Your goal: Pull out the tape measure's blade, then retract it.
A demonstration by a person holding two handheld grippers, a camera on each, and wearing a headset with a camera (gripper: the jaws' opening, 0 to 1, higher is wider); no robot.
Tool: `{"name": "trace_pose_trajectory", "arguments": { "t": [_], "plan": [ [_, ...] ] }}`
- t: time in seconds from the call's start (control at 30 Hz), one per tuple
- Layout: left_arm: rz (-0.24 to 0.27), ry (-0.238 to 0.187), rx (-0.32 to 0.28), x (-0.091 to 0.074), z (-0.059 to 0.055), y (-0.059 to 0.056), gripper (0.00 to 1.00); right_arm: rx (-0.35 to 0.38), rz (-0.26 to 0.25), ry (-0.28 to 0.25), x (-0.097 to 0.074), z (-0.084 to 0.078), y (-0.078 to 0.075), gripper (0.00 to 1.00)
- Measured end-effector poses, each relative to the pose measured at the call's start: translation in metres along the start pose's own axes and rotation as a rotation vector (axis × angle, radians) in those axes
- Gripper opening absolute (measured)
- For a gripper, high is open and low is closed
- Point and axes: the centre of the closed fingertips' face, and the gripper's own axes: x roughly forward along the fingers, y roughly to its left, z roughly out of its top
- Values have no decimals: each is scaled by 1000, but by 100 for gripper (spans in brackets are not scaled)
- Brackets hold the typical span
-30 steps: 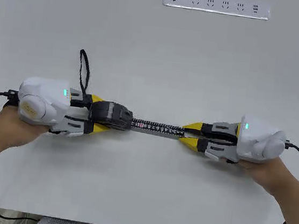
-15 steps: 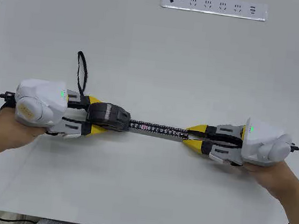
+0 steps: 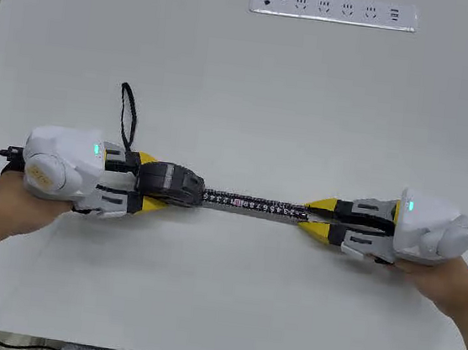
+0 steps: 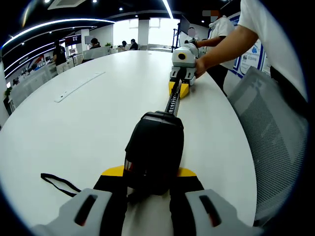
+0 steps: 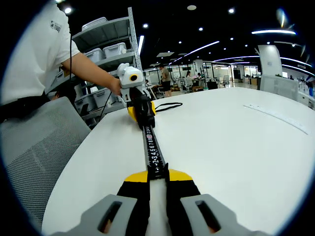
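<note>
Tape measure (image 3: 174, 183) stretched out between your two grippers, low over the white table (image 3: 228, 81).
Your left gripper (image 3: 153, 183) is closed around the tape measure, and your right gripper (image 3: 308, 216) pinches the tip of the blade (image 3: 252, 203), which runs straight between them; the black strap (image 3: 128, 116) lies looped on the table.

White tabletop, few items.
Table (image 3: 253, 84) is matte white and plain. A white power strip (image 3: 333, 8) lies flat along the far side, sockets up. Toward the near side sits a black tape measure (image 3: 170, 182), its blade (image 3: 252, 203) stretched low along the surface to the right. Its black strap (image 3: 129, 117) lies looped on the top just behind.
</note>
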Motion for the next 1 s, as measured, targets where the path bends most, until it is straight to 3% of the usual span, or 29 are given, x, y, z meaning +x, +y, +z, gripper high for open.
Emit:
{"name": "trace_pose_trajectory", "arguments": {
  "t": [0.5,1.0],
  "plan": [
    [0,-2,4,0,1,-1,29,28,-23,-6,-23,-10,-3,9],
    [0,1,7,0,0,-1,29,34,-25,0,-29,-14,-3,8]
  ]
}}
